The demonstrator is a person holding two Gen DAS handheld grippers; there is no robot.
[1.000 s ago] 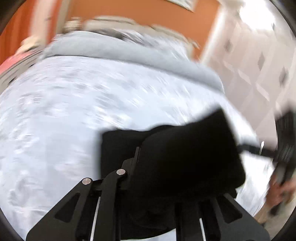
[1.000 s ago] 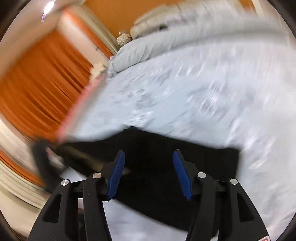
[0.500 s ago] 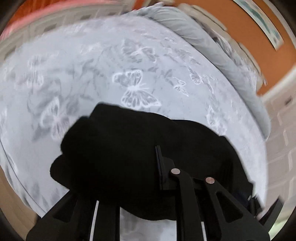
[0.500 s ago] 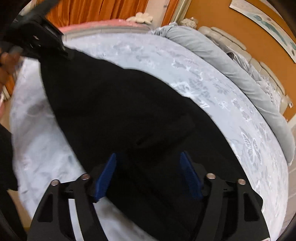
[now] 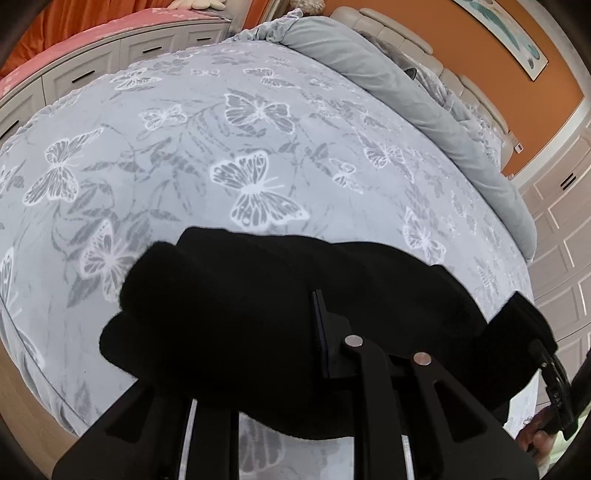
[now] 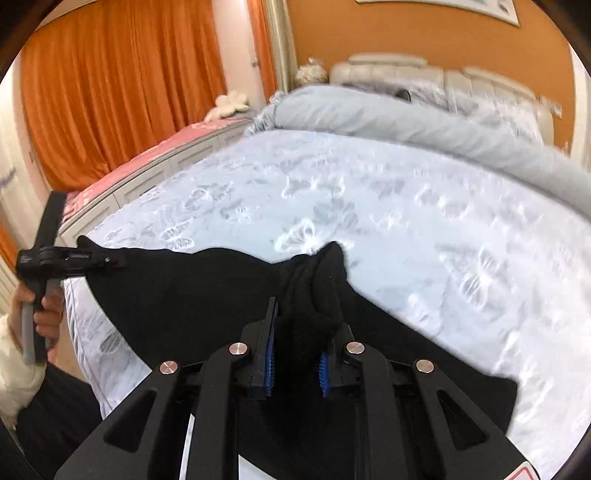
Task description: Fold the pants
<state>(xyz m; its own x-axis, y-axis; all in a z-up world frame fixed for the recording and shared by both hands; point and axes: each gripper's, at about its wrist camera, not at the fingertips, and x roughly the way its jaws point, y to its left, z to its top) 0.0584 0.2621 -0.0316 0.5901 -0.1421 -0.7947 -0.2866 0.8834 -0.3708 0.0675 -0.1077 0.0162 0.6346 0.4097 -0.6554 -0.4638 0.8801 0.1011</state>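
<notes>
Right wrist view: the right gripper (image 6: 295, 363) has its blue-padded fingers (image 6: 269, 360) drawn in on a thick bunched fold of the black pants (image 6: 192, 295), which rises up between them and ends in a point further out. The rest of the garment spreads left and right over the near part of the bed's butterfly-patterned bedspread (image 6: 424, 221). At the far left of this view the left gripper (image 6: 110, 260), held in the person's hand (image 6: 44, 314), pinches the left corner of the same fabric, which runs taut between the two tools.

In the left wrist view the pants (image 5: 258, 314) hang draped over the left gripper (image 5: 280, 332) as a dark mound; only its right finger (image 5: 325, 332) shows, and the left one is buried under cloth, so from here the jaw gap is hidden. The cloth runs off to the right edge, where the right gripper (image 5: 554, 373) meets it.

Past the pants the bedspread (image 5: 240, 155) lies flat, with a rolled grey duvet (image 5: 424, 110) along its far side in front of a cream padded headboard (image 5: 399, 29). Orange curtains (image 6: 122, 85) hang at the far left of the right wrist view, with a pink-topped white drawer unit (image 6: 147, 173) beside the bed. A framed picture (image 5: 506, 33) hangs on the orange wall.
</notes>
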